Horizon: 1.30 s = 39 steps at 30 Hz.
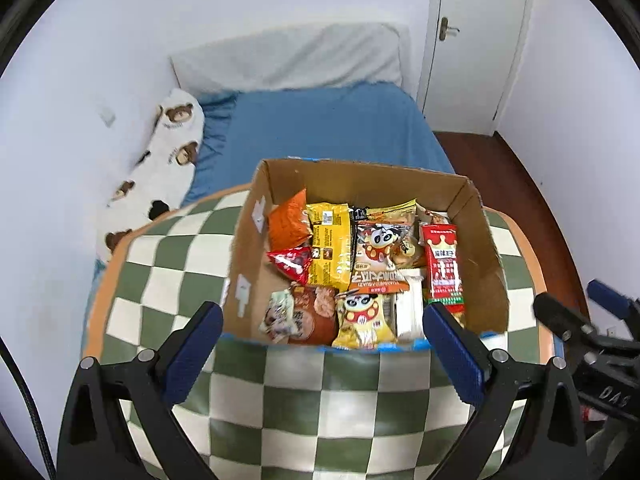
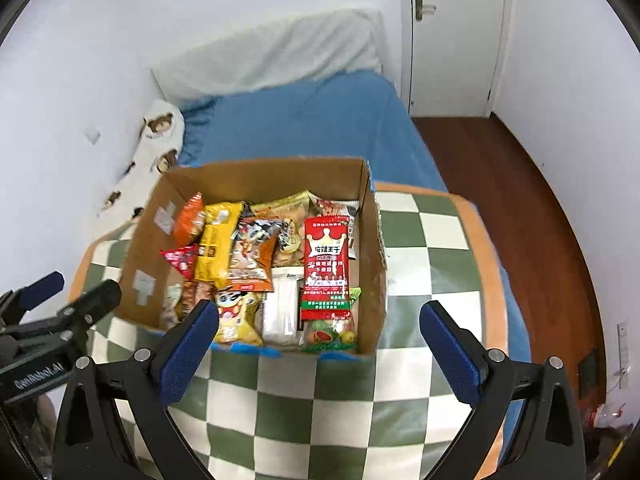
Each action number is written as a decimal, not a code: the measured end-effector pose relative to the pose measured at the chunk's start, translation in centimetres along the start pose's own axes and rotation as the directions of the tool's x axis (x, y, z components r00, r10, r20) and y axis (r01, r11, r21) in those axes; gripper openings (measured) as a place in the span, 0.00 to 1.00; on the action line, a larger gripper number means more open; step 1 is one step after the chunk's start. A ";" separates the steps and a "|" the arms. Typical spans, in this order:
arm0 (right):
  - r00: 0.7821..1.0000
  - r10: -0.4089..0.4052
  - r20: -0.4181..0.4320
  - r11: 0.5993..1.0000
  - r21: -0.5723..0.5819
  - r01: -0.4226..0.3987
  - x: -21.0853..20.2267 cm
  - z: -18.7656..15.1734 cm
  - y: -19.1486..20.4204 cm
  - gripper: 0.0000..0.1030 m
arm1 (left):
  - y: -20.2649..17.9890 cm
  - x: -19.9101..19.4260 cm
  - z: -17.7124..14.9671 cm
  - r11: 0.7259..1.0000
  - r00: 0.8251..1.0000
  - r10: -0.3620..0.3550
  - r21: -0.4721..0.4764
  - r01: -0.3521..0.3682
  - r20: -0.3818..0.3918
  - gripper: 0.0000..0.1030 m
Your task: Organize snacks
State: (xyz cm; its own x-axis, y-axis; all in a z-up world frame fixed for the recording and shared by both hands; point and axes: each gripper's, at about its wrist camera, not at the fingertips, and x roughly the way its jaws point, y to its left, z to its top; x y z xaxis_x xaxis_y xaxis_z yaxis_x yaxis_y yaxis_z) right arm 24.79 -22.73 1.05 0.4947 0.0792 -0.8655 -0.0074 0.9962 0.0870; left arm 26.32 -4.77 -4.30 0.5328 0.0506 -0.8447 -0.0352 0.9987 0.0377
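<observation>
Brimming with colourful snack packets (image 1: 360, 268), cardboard box (image 1: 490, 264).

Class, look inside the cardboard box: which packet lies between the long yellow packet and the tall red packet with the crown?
In the left wrist view, a panda-print packet lies between the yellow packet and the red crown packet in the cardboard box.

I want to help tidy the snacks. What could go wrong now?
The box is crammed, so reaching in might crush packets, or snag the red packet lying on top. The box sits on a soft cushion on the bed; a push might tip it. Both tongs are open and empty.
</observation>
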 end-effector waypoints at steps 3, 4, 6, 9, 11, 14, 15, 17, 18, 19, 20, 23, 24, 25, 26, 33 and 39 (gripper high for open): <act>0.999 -0.002 0.042 1.000 -0.015 0.002 -3.2 -1.1 0.2 0.99 | 0.1 -2.7 -1.3 1.000 1.000 -0.008 -0.007 0.008 0.029 0.99; 0.999 -0.002 0.053 1.000 -0.018 0.003 -4.2 -1.5 0.2 0.99 | 0.1 -3.5 -1.7 1.000 0.999 -0.013 -0.009 0.013 0.033 0.99; 0.998 0.008 0.068 1.000 -0.024 -0.007 -6.1 -2.3 0.4 0.99 | 0.3 -4.9 -2.5 1.000 0.999 -0.010 -0.018 0.011 0.041 0.99; 0.995 0.005 0.102 0.999 -0.043 0.000 -8.9 -3.5 0.9 1.00 | 0.5 -7.3 -3.5 1.000 0.997 0.001 -0.022 0.000 0.074 0.99; 0.992 0.000 0.124 0.998 -0.058 0.007 -10.6 -4.2 1.3 1.00 | 0.7 -8.5 -4.1 1.000 0.996 0.007 -0.028 -0.005 0.089 1.00; 0.988 0.002 0.152 0.998 -0.059 0.008 -12.6 -4.9 1.5 1.00 | 1.0 -10.3 -4.7 0.999 0.994 0.004 -0.033 -0.001 0.109 1.00; 0.987 0.002 0.162 0.998 -0.058 0.007 -13.3 -5.2 1.5 1.00 | 1.0 -11.0 -5.0 0.999 0.993 0.006 -0.032 -0.002 0.118 1.00; 0.984 0.004 0.176 0.998 -0.057 0.006 -14.5 -5.6 1.6 1.00 | 1.1 -12.0 -5.4 0.999 0.992 0.005 -0.033 -0.001 0.129 1.00; 0.984 0.007 0.180 0.998 -0.057 0.004 -15.0 -5.7 1.6 1.00 | 1.0 -12.5 -5.7 0.999 0.991 0.006 -0.032 -0.001 0.134 1.00; 0.983 0.011 0.182 0.998 -0.059 0.000 -15.3 -5.8 1.7 1.00 | 1.0 -12.9 -5.8 1.000 0.991 0.005 -0.030 -0.001 0.136 1.00; 0.983 0.015 0.184 0.998 -0.059 -0.005 -15.7 -5.9 1.7 1.00 | 1.0 -13.1 -6.0 1.000 0.991 -0.001 -0.030 0.005 0.136 1.00; 0.981 0.017 0.196 0.998 -0.061 -0.005 -17.0 -6.2 1.7 1.00 | 0.9 -14.1 -6.5 1.000 0.989 -0.001 -0.030 0.006 0.151 1.00; 0.980 0.017 0.198 0.998 -0.060 -0.005 -17.2 -6.3 1.7 1.00 | 0.9 -14.3 -6.7 0.999 0.988 -0.002 -0.033 0.007 0.154 1.00; 0.979 0.017 0.202 0.998 -0.060 -0.005 -17.4 -6.4 1.7 1.00 | 0.9 -14.4 -6.7 0.999 0.988 -0.001 -0.036 0.007 0.157 1.00; 0.978 0.014 0.206 0.998 -0.062 -0.001 -17.6 -6.5 1.7 1.00 | 0.9 -14.5 -6.8 0.999 0.987 -0.001 -0.037 0.007 0.158 1.00; 0.978 -0.001 0.209 0.998 -0.055 0.013 -17.4 -6.4 1.2 1.00 | 1.0 -14.6 -6.9 0.999 0.987 -0.001 -0.038 0.007 0.160 1.00; 0.977 -0.032 0.211 0.998 -0.051 0.043 -15.6 -6.0 0.7 1.00 | 0.7 -12.5 -6.1 0.999 0.989 0.002 -0.041 0.004 0.146 1.00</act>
State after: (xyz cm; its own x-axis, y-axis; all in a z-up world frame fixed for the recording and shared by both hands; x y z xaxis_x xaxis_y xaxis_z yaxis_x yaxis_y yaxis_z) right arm 11.89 -23.01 11.65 0.6672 0.0382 -0.7439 -0.0305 0.9992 0.0240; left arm 14.46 -4.78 3.00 0.6503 0.0539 -0.7578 -0.0676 0.9976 0.0129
